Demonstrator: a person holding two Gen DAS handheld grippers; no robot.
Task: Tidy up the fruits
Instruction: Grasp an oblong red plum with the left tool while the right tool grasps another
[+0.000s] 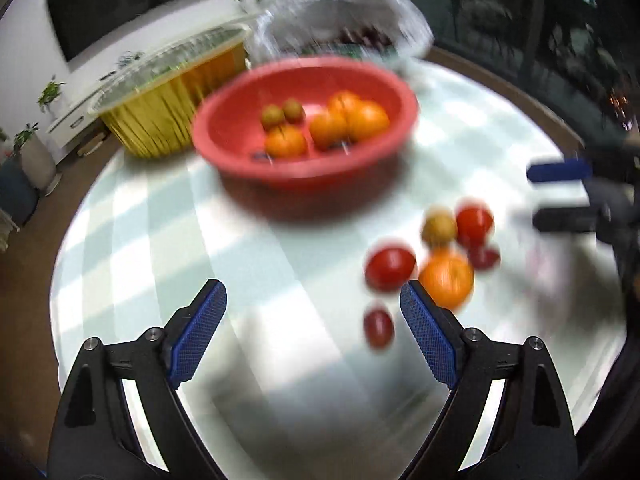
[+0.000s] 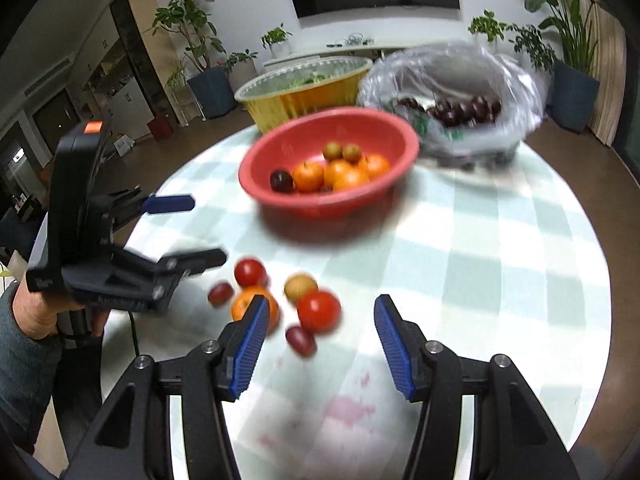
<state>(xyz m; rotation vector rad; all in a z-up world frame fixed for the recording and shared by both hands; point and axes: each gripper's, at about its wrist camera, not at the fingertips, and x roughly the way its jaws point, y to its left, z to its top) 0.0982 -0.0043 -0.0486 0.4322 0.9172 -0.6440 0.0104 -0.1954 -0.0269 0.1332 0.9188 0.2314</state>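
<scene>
Fingers [image 2: 256,336] apart, writing unreadable.

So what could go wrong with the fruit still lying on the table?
The loose fruits are round and bunched together: nudging the orange could roll a tomato or a small dark fruit away. Both grippers, the left gripper and the right gripper, hang open over one cluster, so they might bump.
</scene>
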